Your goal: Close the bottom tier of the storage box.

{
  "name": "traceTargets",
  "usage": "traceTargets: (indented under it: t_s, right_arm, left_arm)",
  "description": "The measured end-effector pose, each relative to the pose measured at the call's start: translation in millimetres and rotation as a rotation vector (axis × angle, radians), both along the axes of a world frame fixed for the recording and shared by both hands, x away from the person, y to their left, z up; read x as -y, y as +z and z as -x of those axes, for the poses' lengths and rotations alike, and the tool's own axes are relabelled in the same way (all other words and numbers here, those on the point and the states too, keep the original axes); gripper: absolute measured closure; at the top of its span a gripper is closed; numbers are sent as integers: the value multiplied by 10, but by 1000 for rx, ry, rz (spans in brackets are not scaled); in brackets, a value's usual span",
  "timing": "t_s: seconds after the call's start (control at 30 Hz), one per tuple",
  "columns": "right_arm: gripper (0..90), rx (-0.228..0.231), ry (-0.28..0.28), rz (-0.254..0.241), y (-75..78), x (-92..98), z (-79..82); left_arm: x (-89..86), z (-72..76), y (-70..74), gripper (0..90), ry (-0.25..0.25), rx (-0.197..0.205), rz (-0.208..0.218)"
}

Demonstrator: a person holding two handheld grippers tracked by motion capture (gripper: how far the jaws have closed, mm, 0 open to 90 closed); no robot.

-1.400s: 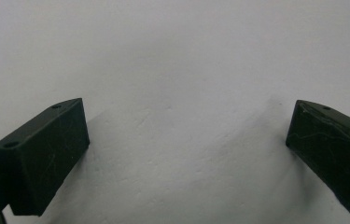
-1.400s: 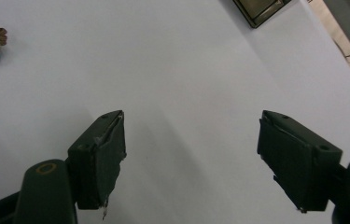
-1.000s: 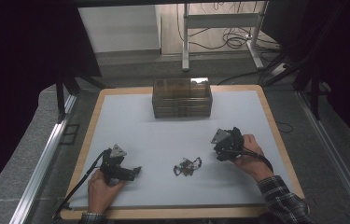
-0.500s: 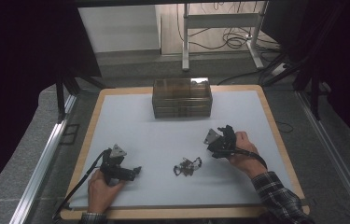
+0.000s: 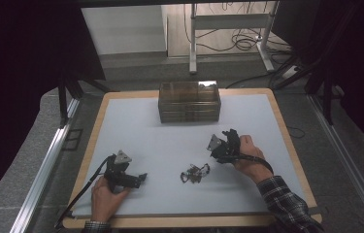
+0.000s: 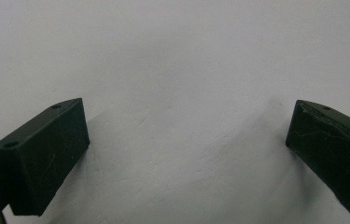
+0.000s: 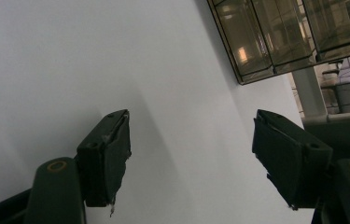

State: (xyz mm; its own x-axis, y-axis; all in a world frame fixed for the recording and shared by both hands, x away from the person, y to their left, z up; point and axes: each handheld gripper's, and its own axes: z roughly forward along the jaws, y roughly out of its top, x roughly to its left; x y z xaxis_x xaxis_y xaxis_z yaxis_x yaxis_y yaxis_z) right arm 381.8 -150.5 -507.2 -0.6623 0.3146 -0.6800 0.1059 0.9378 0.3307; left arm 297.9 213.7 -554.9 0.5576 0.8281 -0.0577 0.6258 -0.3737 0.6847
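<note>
On the white table top (image 5: 170,145), the left gripper (image 5: 140,177) lies low at about 7 o'clock, its jaws wide apart over bare surface. A small dark tangled object (image 5: 194,173) sits at 6 o'clock. The right gripper (image 5: 217,145) at 4 o'clock gapes empty. A smoky drawer box (image 5: 189,102) stands at 12 o'clock. No writing is legible.

Small dark object (image 5: 193,173) mid-table: too small to identify. Clear drawer box (image 7: 294,32) cut off by top edge in right gripper view; contents unreadable.
</note>
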Motion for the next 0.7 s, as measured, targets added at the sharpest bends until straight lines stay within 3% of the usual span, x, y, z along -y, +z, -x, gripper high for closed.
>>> traceTargets:
  t_s: [0.3, 0.7]
  right_arm:
    - [276, 44, 22, 55, -52, -93, -10]
    - [313, 94, 42, 90, -83, -196, -23]
  left_arm:
    - [0, 0, 0, 0, 0, 0, 0]
    - [0, 0, 0, 0, 0, 0, 0]
